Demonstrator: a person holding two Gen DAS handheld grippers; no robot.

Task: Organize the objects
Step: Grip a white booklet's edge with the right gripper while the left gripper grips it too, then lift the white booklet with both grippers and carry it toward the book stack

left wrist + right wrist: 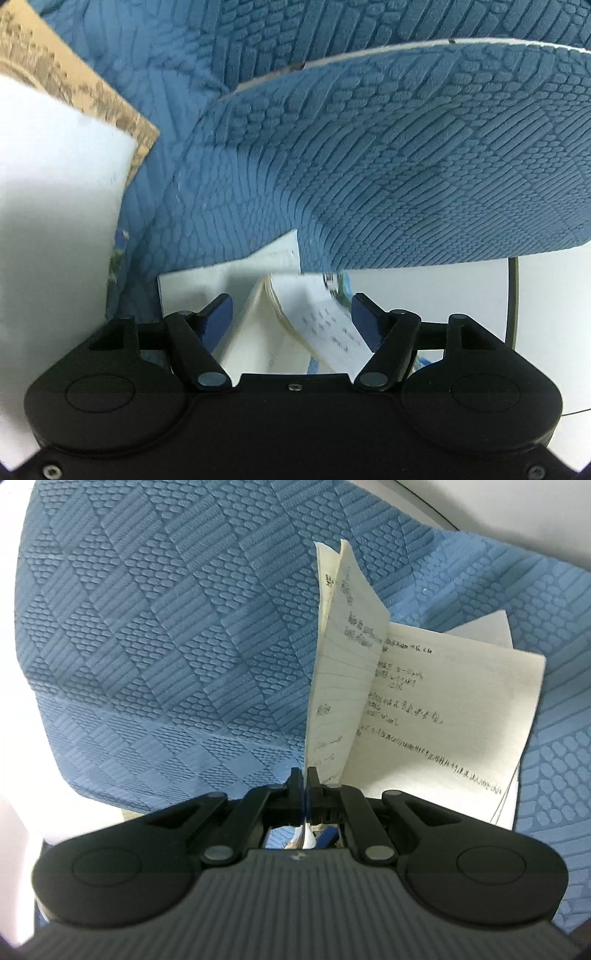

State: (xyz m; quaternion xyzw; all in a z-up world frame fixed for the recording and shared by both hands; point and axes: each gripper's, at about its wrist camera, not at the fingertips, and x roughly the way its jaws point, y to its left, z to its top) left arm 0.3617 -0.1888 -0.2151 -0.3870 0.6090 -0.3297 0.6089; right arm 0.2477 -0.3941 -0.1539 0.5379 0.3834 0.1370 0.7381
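Right gripper (303, 775): fingers pressed together, pinching the bottom edge of a lifted page (343, 657) of the open notebook (443, 716). Page stands up, nearly vertical, with a second leaf just behind it. The rest of the notebook lies open to the right, handwritten lines visible, resting on the blue textured mat (166, 627).

Left gripper (291, 314): fingers spread, nothing between the pads. The notebook (273, 332) sits just ahead and below the gap, pages fanned; can't tell if the fingers touch it. A fold of blue mat (406, 166) hangs over the top of the view, white underside showing at its edge. A white sheet (55, 184) is at left, with tan printed paper (55, 74) behind it. White counter (554, 295) at right.
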